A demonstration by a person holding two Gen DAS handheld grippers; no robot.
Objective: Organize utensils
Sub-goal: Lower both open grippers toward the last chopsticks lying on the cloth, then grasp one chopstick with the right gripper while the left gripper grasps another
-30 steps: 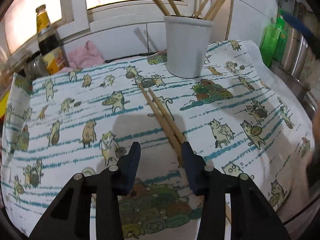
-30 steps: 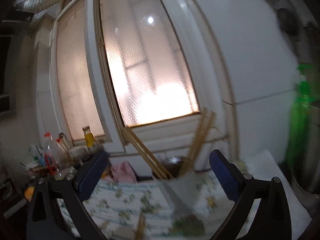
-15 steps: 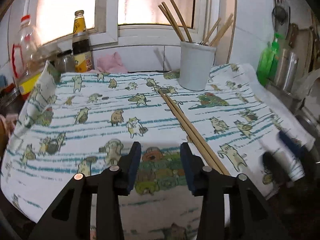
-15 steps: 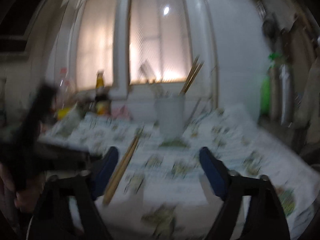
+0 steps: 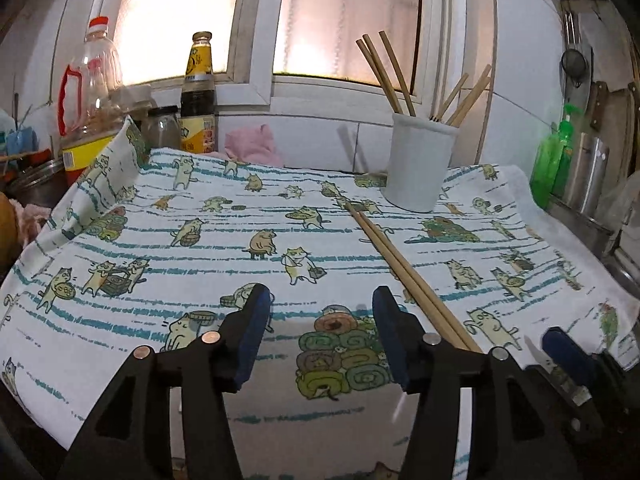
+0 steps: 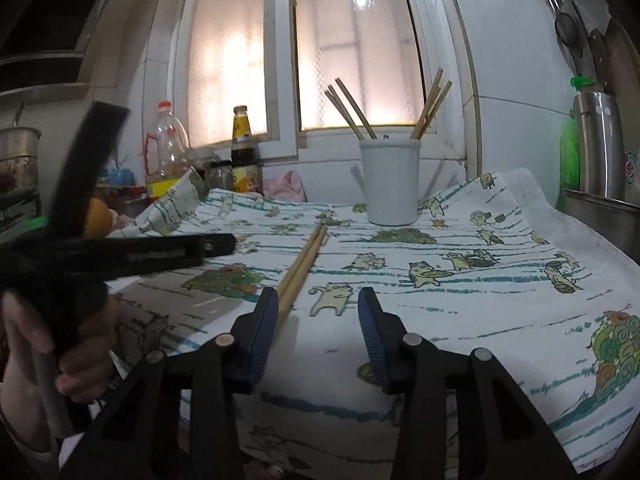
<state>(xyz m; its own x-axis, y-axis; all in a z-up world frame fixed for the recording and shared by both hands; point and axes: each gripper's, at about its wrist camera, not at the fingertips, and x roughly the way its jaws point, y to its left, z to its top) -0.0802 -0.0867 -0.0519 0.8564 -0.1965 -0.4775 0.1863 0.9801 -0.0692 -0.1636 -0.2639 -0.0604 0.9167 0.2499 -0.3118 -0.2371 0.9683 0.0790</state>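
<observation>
Chopsticks (image 5: 384,68) upright in white holder (image 5: 418,168)

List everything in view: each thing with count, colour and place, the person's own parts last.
loose chopsticks: two, tan wood, flat on the cloth, side by side
holder: one, white, far side of the cloth, holding several upright chopsticks
cloth: one, white with cat print, covering the counter
sauce bottle: one, dark with yellow label, by the window
oil bottle: one, clear with red cap, far left
pink rag: one, behind the cloth
green bottle: one, far right
steel canister: one, beside the green bottle
left hand-held gripper: jaws opening, empty
right hand-held gripper: jaws closing, empty, chopsticks beside its left finger
hand: one, on the left gripper's handle
</observation>
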